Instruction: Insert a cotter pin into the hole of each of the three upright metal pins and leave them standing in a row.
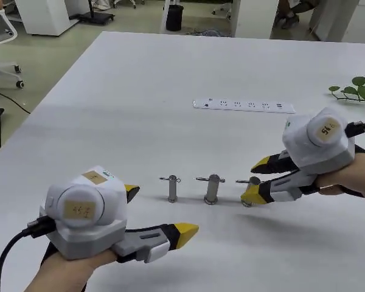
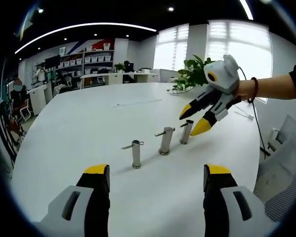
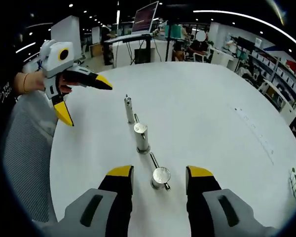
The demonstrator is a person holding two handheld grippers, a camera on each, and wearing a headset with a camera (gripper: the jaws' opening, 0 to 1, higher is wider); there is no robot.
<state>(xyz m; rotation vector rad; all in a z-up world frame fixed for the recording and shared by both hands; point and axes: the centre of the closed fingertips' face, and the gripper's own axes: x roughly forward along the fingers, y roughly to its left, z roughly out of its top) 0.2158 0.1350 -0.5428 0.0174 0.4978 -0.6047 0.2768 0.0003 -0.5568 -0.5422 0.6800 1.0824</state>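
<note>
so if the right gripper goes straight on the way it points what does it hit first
Probably the nearest metal pin, standing between the right gripper's open jaws; the other two pins line up beyond it.

- Three upright metal pins stand in one row on the near side of the power strip [image 1: 244, 105], as the head view shows it: first pin [image 1: 173, 190], middle pin [image 1: 212, 191], last pin [image 3: 161, 177].
- Three cotter pins, one sticking out sideways at the top of each metal pin: first cotter pin [image 1: 169, 179], middle cotter pin [image 1: 202, 179], last cotter pin [image 1: 243, 181].
- Two grippers, both on the pins' side of the power strip: left gripper [image 1: 163, 210], right gripper [image 1: 250, 181].
- One power strip, lying flat.
- One white table [image 1: 140, 109] beneath the power strip.
- One leafy plant [image 1: 356, 90], beyond the power strip's end, near the table's edge.
</note>
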